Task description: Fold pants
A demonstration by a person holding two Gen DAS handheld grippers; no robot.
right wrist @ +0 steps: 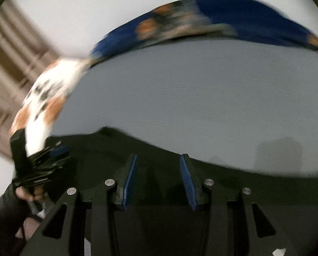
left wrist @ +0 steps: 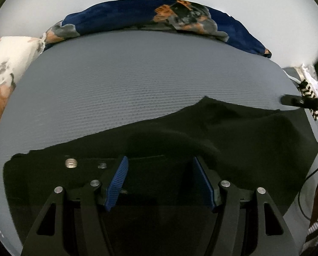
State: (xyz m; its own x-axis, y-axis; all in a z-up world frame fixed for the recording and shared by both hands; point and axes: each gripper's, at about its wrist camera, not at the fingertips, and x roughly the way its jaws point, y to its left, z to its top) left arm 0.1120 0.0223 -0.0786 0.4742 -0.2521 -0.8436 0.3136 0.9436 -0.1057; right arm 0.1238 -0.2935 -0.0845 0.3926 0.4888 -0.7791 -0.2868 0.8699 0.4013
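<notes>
Black pants (left wrist: 222, 136) lie spread on a grey ribbed mat (left wrist: 137, 81). A metal button (left wrist: 71, 163) shows at the waistband on the left. My left gripper (left wrist: 160, 160) is open with its blue pads just above the waistband, holding nothing. In the right wrist view the pants (right wrist: 99, 149) fill the lower part, and my right gripper (right wrist: 157, 160) is open over their edge, empty. The left gripper (right wrist: 52, 155) shows there at the far left, held by a hand. The right gripper's finger (left wrist: 297, 102) shows at the right edge of the left wrist view.
A blue floral pillow (left wrist: 137, 15) lies along the far edge of the mat. A white and orange floral cloth (left wrist: 7, 64) lies at the left. A cable (left wrist: 304, 192) hangs at the right. The right wrist view is motion-blurred.
</notes>
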